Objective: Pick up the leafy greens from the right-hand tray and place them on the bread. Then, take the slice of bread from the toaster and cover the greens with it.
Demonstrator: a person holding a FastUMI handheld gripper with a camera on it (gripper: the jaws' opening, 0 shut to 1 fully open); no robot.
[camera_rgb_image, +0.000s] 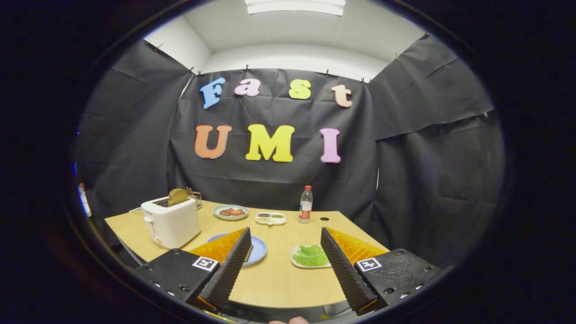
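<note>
The gripper (284, 258) hangs above the near edge of the desk (279, 283), fingers (234, 265) spread wide and holding nothing. The leafy greens (310, 255) lie flat in a white tray (294, 262) by the right finger. Far left, a bread slice (177, 196) stands upright in the toaster (171, 222); a blue plate (257, 250) sits behind the left finger.

gripper (285, 245) raised; jaws wide apart, empty

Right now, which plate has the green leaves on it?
The white tray beside the right finger of the open tongs. The blue plate and far plate hold none.
</note>
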